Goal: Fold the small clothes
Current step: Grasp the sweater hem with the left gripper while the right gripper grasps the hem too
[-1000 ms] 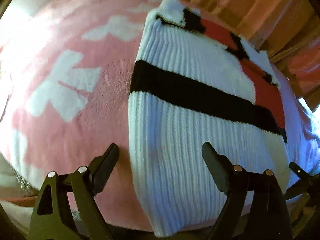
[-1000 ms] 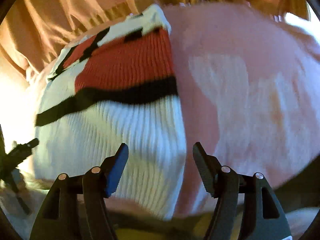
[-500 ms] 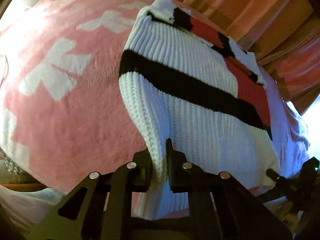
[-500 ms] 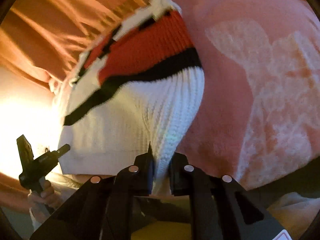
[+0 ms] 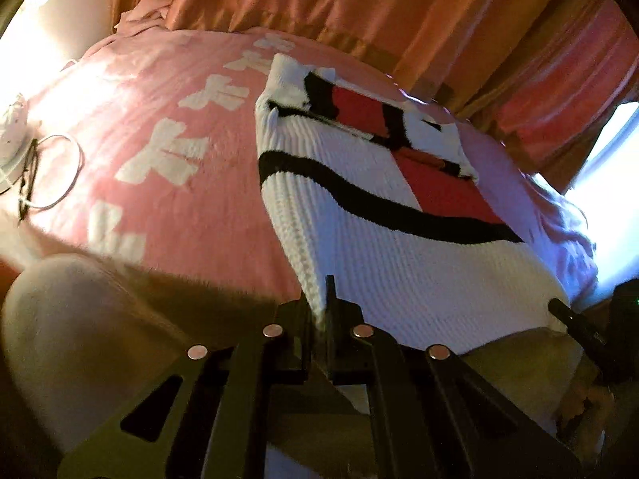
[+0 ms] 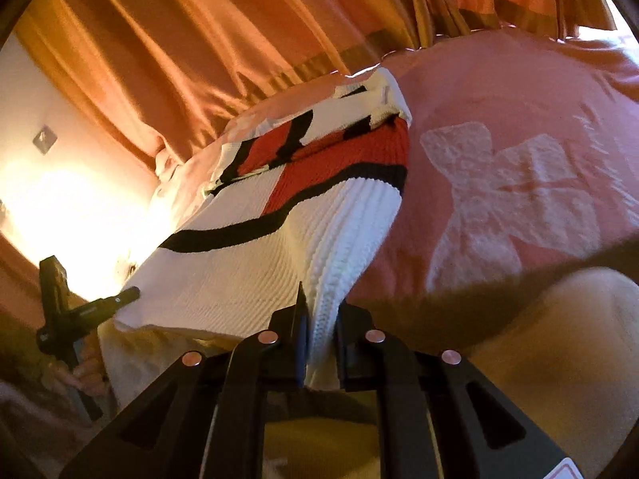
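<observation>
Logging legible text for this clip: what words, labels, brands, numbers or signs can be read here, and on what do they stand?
None can be read.
Pink blanket: white shapes in a row, like characters or bows; not readable as text.
Knit sweater: black stripes and red blocks only, no lettering.
Red-edged sticker at the lower right corner of the right wrist view: cut off, unreadable.
Wall plate: blank as far as visible.

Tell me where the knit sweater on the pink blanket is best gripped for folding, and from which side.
By the two near hem corners, coming from the near edge. The sweater lies flat with its collar away, so the hem corners are free edges. Both grippers do so: the left gripper pinches the left corner, the right gripper the right, each shut on the ribbed side edge above the blanket.
</observation>
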Available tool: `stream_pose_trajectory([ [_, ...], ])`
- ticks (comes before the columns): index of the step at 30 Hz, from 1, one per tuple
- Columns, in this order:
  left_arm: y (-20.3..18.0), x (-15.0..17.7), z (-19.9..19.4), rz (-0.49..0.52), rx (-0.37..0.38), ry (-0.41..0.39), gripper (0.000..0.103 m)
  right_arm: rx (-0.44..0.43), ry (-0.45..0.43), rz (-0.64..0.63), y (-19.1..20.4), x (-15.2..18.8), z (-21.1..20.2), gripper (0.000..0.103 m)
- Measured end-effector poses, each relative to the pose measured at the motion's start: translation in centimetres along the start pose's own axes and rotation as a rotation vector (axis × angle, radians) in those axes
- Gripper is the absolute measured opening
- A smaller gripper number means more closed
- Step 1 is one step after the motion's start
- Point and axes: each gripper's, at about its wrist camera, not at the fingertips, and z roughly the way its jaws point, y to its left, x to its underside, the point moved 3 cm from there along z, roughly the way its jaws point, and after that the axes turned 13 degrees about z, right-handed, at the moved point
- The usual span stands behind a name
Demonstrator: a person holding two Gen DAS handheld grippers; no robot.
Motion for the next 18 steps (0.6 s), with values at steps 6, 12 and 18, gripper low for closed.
stream_pose_trajectory([
  [6, -1.3, -4.8, -7.2, 0.056, 0.002, -0.161, 0.004, -0.079, -0.139, -0.063, 3.1, -3.4, -5.9, 0.010],
  [12, -2.7, -15.9, -5.4, 0.189, -0.126, -0.367, 0.004, -0.177, -0.313, -0.142, 7.9, -14.9, -4.1, 0.010],
  [18, 1.2, -24.8, 7.0, 0.083, -0.195, -0.230, 0.004, -0.142, -0.177, 0.033, 6.2, -26.0, 8.7, 0.010],
])
